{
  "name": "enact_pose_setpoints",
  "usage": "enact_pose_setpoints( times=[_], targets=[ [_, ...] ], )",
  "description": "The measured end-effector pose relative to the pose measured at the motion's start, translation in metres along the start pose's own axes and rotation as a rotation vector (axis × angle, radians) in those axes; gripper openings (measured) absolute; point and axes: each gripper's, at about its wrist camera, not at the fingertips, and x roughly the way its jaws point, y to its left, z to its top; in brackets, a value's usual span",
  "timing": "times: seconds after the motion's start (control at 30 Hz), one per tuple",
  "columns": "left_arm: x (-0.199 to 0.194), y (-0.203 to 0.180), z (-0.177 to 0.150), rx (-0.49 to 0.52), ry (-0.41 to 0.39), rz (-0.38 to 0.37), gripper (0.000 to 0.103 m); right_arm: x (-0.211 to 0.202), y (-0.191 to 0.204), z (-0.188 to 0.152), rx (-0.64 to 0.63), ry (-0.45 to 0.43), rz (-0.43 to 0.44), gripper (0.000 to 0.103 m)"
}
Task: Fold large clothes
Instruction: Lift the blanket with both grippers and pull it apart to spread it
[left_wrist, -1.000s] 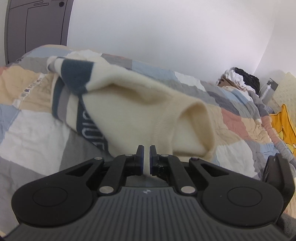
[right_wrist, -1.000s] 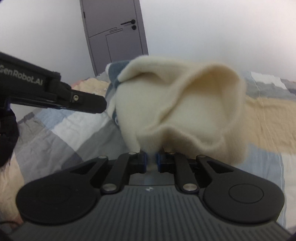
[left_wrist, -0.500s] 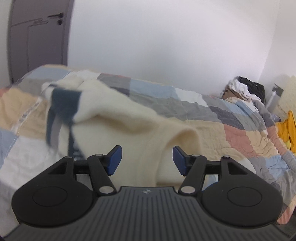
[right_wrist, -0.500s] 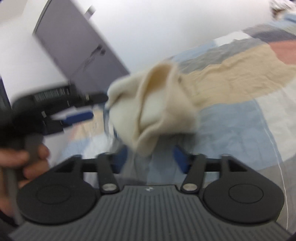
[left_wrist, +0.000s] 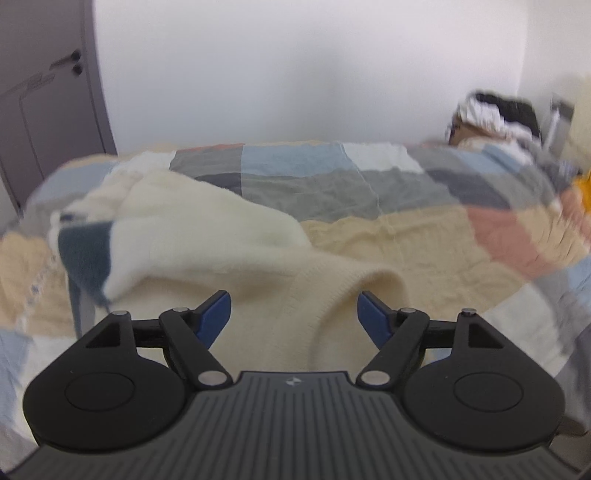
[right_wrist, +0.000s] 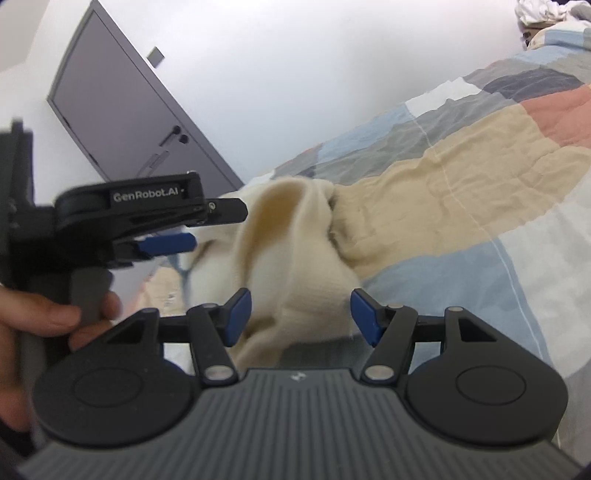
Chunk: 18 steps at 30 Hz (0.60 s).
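Left wrist view, one cream sweater (left_wrist: 207, 258) on one patchwork quilt (left_wrist: 424, 236), both grippers' fingers spread wide, holding nothing.

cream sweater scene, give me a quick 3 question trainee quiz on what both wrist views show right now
1. True or false: the left gripper is shut on the cream knitted sweater with navy stripes.
2. The sweater lies on: A) a grey door B) a patchwork quilt on the bed C) a bare floor.
3. Fill in: the right gripper has its blue-padded fingers ____.

Key: 1 false; 2 B; 3 open
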Motion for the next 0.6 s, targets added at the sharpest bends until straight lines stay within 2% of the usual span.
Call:
enact_pose_setpoints(
  times=[0.07, 0.1, 0.23, 0.3, 0.37, 0.47, 0.53, 0.6],
  targets=[
    [0.006, -0.009, 0.003, 0.088, -0.009, 0.024, 0.086, 0.006, -0.001, -0.002, -0.020, 0.011, -0.044, 0.058],
    [0.011, -0.016, 0.004, 0.128, -0.008, 0.033, 0.086, 0.008, -0.003, -0.003, -0.018, 0.009, -0.068, 0.047],
    [0.023, -0.031, 0.008, 0.236, 0.012, 0.020, 0.086, 0.016, -0.016, -0.004, 0.048, 0.026, -0.066, 0.039],
    [0.032, -0.039, 0.008, 0.299, 0.016, 0.076, 0.087, 0.016, -0.020, -0.003, 0.064, 0.023, -0.070, 0.030],
    [0.045, -0.045, 0.008, 0.338, 0.028, 0.158, 0.087, 0.014, -0.023, -0.003, 0.086, 0.021, -0.063, 0.028],
    [0.057, -0.045, 0.008, 0.347, 0.033, 0.207, 0.086, 0.017, -0.025, -0.002, 0.089, 0.018, -0.058, 0.027],
    [0.057, -0.043, 0.010, 0.343, 0.010, 0.251, 0.083, 0.018, -0.024, -0.002, 0.077, 0.006, -0.058, 0.026],
    [0.050, -0.039, 0.012, 0.333, -0.025, 0.278, 0.072, 0.020, -0.025, -0.002, 0.068, 0.004, -0.061, 0.026]
  ],
)
